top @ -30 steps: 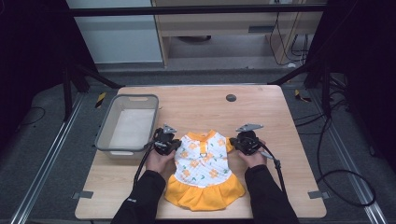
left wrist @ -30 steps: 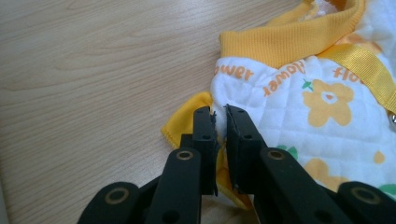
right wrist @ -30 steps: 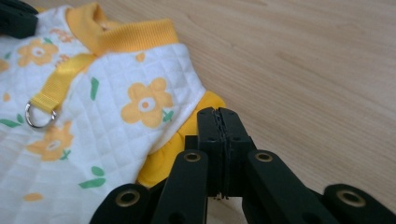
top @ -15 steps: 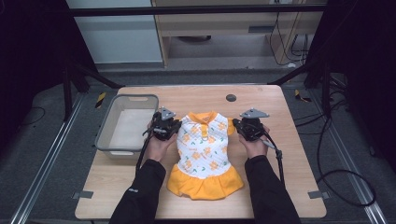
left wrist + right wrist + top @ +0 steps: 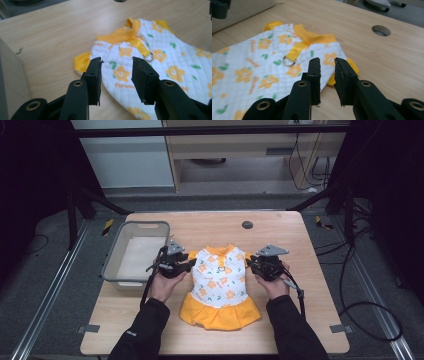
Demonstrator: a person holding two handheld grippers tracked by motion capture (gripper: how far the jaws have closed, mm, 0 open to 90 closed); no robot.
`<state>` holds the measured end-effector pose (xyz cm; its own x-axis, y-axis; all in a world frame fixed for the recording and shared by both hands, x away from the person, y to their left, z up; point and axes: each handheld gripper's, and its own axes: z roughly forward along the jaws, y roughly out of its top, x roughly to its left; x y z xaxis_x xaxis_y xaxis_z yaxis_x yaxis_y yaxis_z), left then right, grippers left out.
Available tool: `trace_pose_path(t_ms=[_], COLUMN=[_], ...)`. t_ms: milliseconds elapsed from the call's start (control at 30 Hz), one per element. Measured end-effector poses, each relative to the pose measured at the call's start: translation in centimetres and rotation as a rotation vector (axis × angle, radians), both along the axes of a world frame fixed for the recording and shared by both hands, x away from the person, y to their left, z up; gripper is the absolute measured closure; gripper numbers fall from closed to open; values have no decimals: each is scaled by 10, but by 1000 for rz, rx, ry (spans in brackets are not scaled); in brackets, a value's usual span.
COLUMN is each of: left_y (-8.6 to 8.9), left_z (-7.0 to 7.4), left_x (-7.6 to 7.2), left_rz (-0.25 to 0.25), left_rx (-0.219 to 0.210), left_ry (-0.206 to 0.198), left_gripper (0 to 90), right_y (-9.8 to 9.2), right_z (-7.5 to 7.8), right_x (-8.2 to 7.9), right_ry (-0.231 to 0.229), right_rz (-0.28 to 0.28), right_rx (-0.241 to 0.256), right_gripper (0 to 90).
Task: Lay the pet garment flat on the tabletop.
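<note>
The dress [image 5: 160, 62] runs off the left gripper view's right edge.

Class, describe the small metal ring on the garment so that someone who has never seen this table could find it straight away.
Start at the light wooden table, where a white quilted dress with orange flowers and an orange skirt hem lies flat beside a grey plastic bin. An orange ribbon strap runs down from its collar. At the strap's end hangs the small metal ring, the only shiny hardware on the cloth.
</note>
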<state>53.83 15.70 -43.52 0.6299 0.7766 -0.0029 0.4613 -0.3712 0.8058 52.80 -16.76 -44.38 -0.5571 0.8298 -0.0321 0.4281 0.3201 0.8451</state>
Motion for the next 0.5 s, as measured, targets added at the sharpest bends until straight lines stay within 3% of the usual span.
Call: trace_pose_path(t_ms=[133, 233, 333, 400, 500], left_y=[-1, -5, -7, -9, -9], left_z=[-6, -18, -24, -35, -44], left_x=[-14, -28, -32, -36, -36], left_rz=[-43, -87, -108, -123, -122], left_rx=[5, 24, 33, 65, 65], left_ry=[14, 44, 62, 81, 100], left_gripper=[667, 696, 713, 718, 720], right_y=[1, 3, 6, 8, 12], right_z=[-3, -11, -21, -27, -31], right_x=[-13, -26, -33, -35, -36], right_ry=[22, 48, 77, 87, 88], right_rz=[34, 73, 94, 111, 126], right_rx=[12, 7, 8, 4, 2], right_gripper=[789, 829, 852, 862, 868])
